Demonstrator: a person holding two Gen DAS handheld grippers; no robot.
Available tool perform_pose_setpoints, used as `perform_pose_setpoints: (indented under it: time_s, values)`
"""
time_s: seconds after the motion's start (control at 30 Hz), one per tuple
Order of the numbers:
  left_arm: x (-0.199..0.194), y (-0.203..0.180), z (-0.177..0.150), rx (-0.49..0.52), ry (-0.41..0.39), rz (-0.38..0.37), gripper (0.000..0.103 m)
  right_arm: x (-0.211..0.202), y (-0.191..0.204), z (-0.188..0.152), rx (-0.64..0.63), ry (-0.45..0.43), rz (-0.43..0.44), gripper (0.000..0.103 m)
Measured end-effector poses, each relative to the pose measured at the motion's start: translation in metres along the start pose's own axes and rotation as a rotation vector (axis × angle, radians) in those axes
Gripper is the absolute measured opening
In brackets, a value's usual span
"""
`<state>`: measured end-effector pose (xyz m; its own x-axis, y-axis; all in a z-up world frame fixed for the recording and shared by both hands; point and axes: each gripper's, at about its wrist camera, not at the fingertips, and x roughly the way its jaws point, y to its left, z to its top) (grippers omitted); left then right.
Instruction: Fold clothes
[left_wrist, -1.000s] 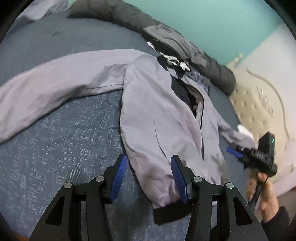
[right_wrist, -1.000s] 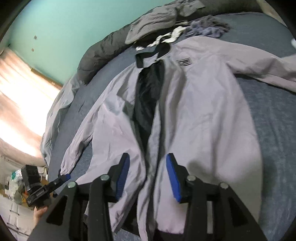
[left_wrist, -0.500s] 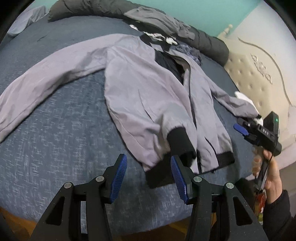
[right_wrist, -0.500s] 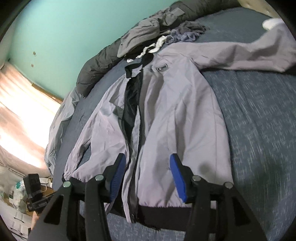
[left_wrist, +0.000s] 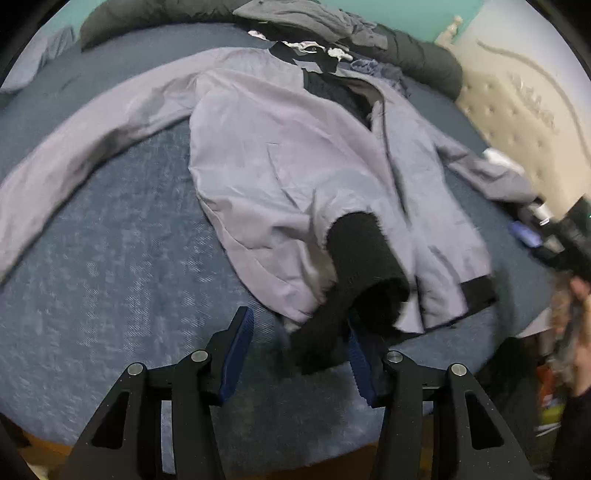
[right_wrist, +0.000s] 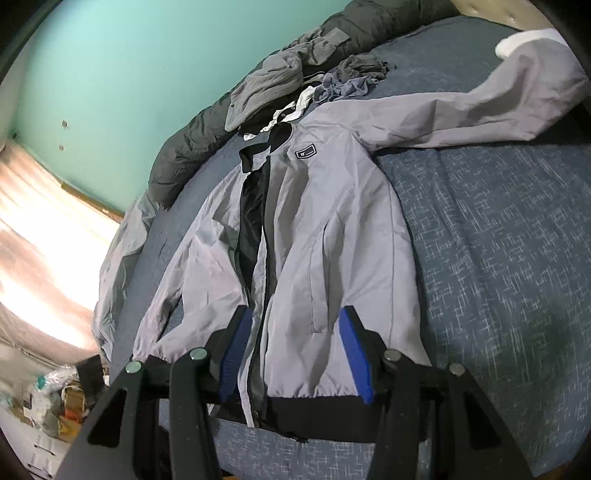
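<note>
A grey zip jacket (left_wrist: 280, 173) with black hem and cuffs lies face up on a blue bed (left_wrist: 110, 280), unzipped, sleeves spread sideways. It fills the right wrist view (right_wrist: 332, 236) too. My left gripper (left_wrist: 299, 354) is open just short of the hem, where the black band (left_wrist: 365, 269) at one corner is turned up. My right gripper (right_wrist: 291, 350) is open and empty above the lower front of the jacket, near the black hem (right_wrist: 317, 410). The right gripper also shows at the far right of the left wrist view (left_wrist: 554, 240), blurred.
A heap of dark and grey clothes (right_wrist: 295, 74) lies at the far edge of the bed below a teal wall (right_wrist: 129, 74). A beige tufted headboard (left_wrist: 524, 122) stands at one side. Clutter (right_wrist: 51, 402) sits on the floor beside the bed.
Both grippers have pulled back from the jacket toward the near edge of the bed, so the whole jacket and its hem show. The hem corner now lies turned up. Jaws stay open.
</note>
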<state>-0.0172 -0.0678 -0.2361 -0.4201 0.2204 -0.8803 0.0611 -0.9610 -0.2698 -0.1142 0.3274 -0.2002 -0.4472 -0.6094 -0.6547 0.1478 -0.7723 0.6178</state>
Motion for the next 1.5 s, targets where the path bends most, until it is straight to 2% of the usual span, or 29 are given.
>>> perform_pose_setpoints:
  time_s: [0.07,0.13,0.33,0.47,0.6,0.63,0.73,0.8,0.87,0.9,1.07,1.17,1.37,1.5]
  values:
    - [0.000,-0.002,-0.002,0.023,0.005,0.007,0.014,-0.004,0.000,0.001,-0.005,-0.004,-0.008,0.050]
    - [-0.003,-0.003,-0.004,0.048,0.004,0.024,0.003,-0.007,0.000,0.002,-0.009,-0.007,-0.013,0.050]
    - [-0.035,0.005,-0.006,0.101,-0.025,0.096,0.003,-0.003,0.004,0.004,-0.014,0.010,-0.021,0.051]
    - [-0.049,0.012,-0.012,0.138,-0.010,0.138,0.003,0.004,0.016,0.004,-0.042,0.036,-0.010,0.051]
    - [-0.042,0.020,-0.025,0.158,0.074,0.152,0.004,0.009,0.032,0.002,-0.090,0.060,0.009,0.051]
    - [-0.038,0.024,-0.028,0.150,0.104,0.148,0.006,0.010,0.035,0.002,-0.103,0.066,0.012,0.051]
    - [-0.023,0.045,-0.035,0.058,0.204,0.106,0.007,0.013,0.040,0.001,-0.115,0.081,0.019,0.051]
    - [-0.029,0.051,-0.035,0.028,0.190,0.073,0.012,0.016,0.041,-0.001,-0.117,0.090,0.021,0.051]
    - [-0.039,0.055,-0.033,0.006,0.163,0.040,0.024,0.021,0.042,-0.001,-0.133,0.109,0.007,0.051]
    - [-0.044,0.056,-0.031,-0.004,0.148,0.025,0.026,0.024,0.042,-0.002,-0.141,0.118,0.000,0.051]
    - [-0.054,0.059,-0.010,-0.026,0.062,0.005,0.028,0.043,0.053,-0.005,-0.208,0.147,-0.028,0.051]
    - [-0.035,0.057,0.000,-0.024,0.079,0.004,0.028,0.057,0.057,-0.009,-0.229,0.181,-0.039,0.051]
    - [0.026,0.047,0.002,-0.011,0.194,-0.008,0.028,0.082,0.070,-0.026,-0.294,0.265,-0.047,0.051]
    - [0.047,0.049,0.008,-0.028,0.217,0.010,0.028,0.098,0.079,-0.037,-0.337,0.320,-0.053,0.051]
